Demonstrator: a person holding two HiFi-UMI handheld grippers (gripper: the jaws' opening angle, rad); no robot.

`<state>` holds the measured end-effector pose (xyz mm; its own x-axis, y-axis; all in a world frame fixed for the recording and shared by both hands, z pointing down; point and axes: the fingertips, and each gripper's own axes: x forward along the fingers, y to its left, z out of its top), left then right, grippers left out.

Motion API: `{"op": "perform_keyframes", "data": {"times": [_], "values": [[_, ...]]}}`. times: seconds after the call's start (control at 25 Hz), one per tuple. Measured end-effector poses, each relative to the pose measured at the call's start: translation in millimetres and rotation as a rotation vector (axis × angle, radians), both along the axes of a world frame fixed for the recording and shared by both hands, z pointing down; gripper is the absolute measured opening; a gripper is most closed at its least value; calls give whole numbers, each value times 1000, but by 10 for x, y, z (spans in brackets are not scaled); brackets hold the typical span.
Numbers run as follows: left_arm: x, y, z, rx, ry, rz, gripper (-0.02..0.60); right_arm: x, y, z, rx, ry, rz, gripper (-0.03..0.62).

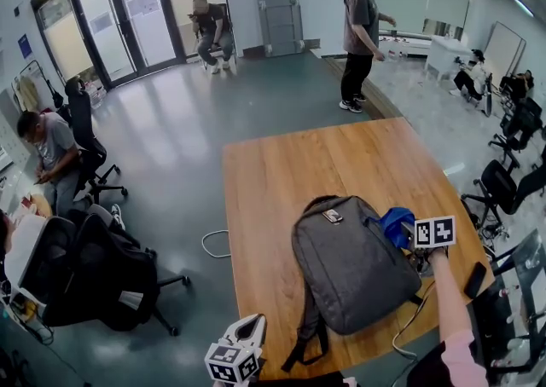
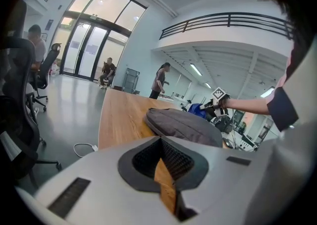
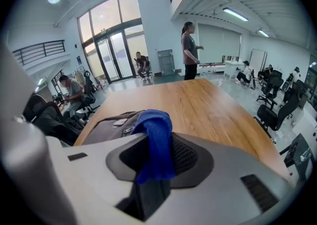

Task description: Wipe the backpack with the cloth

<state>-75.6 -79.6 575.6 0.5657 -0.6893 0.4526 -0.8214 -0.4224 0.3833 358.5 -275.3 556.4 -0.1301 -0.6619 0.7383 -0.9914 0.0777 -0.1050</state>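
A grey backpack (image 1: 354, 262) lies flat on the wooden table (image 1: 281, 181), near its front edge. Just right of the bag's top, my right gripper (image 1: 409, 234) is shut on a blue cloth (image 1: 396, 223). In the right gripper view the blue cloth (image 3: 156, 144) hangs out of the closed jaws of the right gripper (image 3: 157, 157), with the backpack (image 3: 111, 127) just beyond. My left gripper (image 1: 235, 358) hovers off the table's front left corner, shut and holding nothing. The left gripper (image 2: 161, 162) looks along the table at the backpack (image 2: 183, 125).
A black phone (image 1: 475, 279) and a white cable (image 1: 409, 326) lie at the table's front right. Office chairs (image 1: 94, 279) stand to the left, another white cable (image 1: 213, 245) on the floor. One person (image 1: 362, 31) stands beyond the table; others sit further off.
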Motion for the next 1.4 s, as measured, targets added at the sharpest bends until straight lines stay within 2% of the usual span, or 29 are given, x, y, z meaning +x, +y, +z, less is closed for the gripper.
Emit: {"op": "perform_keyframes", "data": {"times": [0.16, 0.32, 0.48, 0.68, 0.8, 0.88, 1.0, 1.2, 1.4], "values": [[154, -72, -70, 23, -8, 42, -2, -436, 90, -326, 82, -54, -107, 121], [341, -127, -146, 44, 4, 89, -2, -1164, 337, -692, 176, -83, -260, 121], [528, -139, -203, 66, 14, 145, -2, -1923, 691, -796, 232, -127, -354, 121], [624, -77, -205, 60, 30, 170, -2, -2855, 1160, -596, 189, -228, -474, 121], [599, -49, -178, 50, 32, 168, -2, -3132, 1334, -353, 122, -249, -517, 121], [562, -38, -166, 45, 35, 156, -2, -3106, 1380, -180, 79, -222, -512, 121], [492, -36, -142, 42, 39, 134, -2, -2868, 1355, -42, 55, -161, -469, 121], [393, -40, -104, 34, 34, 114, -2, -2374, 1182, -165, 98, -205, -331, 121], [411, -4, -108, 37, 33, 115, -2, -1680, 1047, -281, 136, -139, -210, 121]]}}
